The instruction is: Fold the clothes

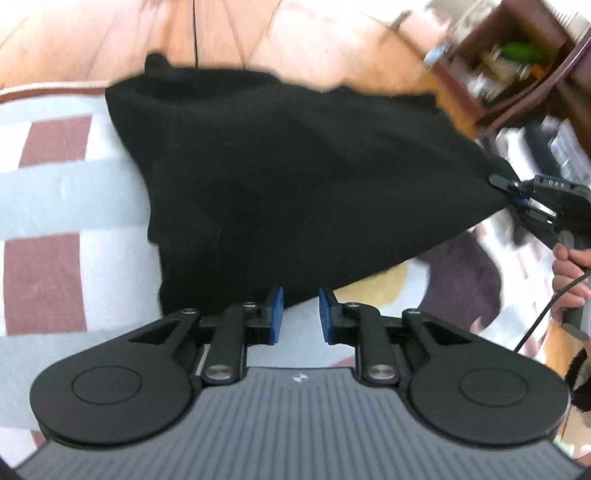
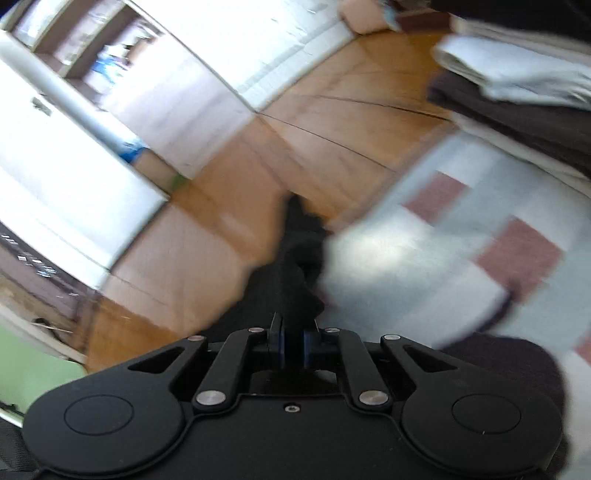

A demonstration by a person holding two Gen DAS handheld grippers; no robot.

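Soft black garment sags over checked rug; right gripper fingers pinch its corner, left gripper fingers narrowly apart, empty, at hem.

Checked rug, pale blue-grey and white with dull red squares, lying under and to the left of the fingers. Wooden floor beyond the fingertips. Dark wooden shelf unit, far right of the fingers, contents blurred, one green item among them. White cabinet fronts, upper left of the fingers, blurred.
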